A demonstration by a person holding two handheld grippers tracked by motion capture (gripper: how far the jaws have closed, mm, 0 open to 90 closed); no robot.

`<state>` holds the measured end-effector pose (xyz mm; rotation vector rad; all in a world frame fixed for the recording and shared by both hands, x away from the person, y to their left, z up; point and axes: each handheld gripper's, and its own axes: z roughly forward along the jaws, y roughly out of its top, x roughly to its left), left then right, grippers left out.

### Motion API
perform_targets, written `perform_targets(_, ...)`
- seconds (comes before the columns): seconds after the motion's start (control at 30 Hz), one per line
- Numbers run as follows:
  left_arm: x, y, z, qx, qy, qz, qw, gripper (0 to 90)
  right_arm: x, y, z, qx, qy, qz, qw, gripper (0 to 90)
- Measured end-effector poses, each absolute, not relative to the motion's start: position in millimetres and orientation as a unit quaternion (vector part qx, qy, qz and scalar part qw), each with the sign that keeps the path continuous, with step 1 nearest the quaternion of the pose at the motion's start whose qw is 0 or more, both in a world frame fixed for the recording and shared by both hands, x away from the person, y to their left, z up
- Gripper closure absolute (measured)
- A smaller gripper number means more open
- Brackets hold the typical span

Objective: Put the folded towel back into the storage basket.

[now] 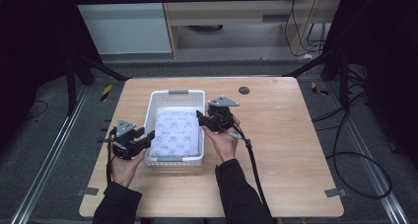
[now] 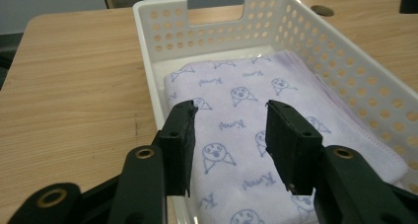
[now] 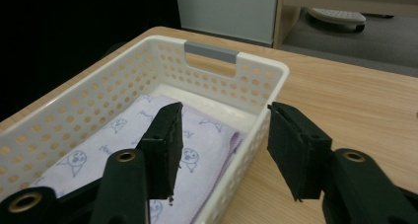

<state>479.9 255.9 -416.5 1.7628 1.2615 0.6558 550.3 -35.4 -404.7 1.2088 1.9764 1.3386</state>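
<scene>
While both grippers hang at the basket's sides, each stands released with nothing between its pads.

Left gripper [image 1: 148,137]: jaws parted and empty; no earlier picture to compare. In the left gripper view they straddle the near left wall of the basket, one jaw outside over the table, the other over the towel.

Right gripper [image 1: 201,119]: jaws parted and empty, held at the basket's right wall near its far end. In the right gripper view one jaw hangs above the towel, the other outside the wall over the table.

Towel [image 1: 177,132]: pale lilac with small blue drawings, folded flat, lying inside the basket and touching neither gripper.

Basket [image 1: 176,93]: white, perforated walls, a grey handle strip at the far end; it sits on the table between the two hands.

Table [image 1: 281,135]: light wood, with a round dark cap near the far edge, well apart from the basket.
</scene>
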Motion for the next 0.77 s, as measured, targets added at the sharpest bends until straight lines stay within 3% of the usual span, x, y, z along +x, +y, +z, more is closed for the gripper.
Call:
perform_targets(0.2, 474.1, 255.7, -413.3, 0.706, 0.491, 0.269, 0.433, 47.8, 533.0, -62.1, -401.3, 0.433, 0.712, 0.503, 0.23, 40.1)
perform_targets(0.5, 464.9, 256.6, -412.1, 0.708, 0.48, 0.284, 0.433, 40.3, 508.9, -100.3, -411.9, 0.428, 0.704, 0.525, 0.214, 23.2)
perform_targets(0.77, 459.1, 259.8, -414.3, 0.708, 0.476, 0.292, 0.432, 37.2, 490.0, -135.7, -433.4, 0.439, 0.692, 0.529, 0.223, 17.2)
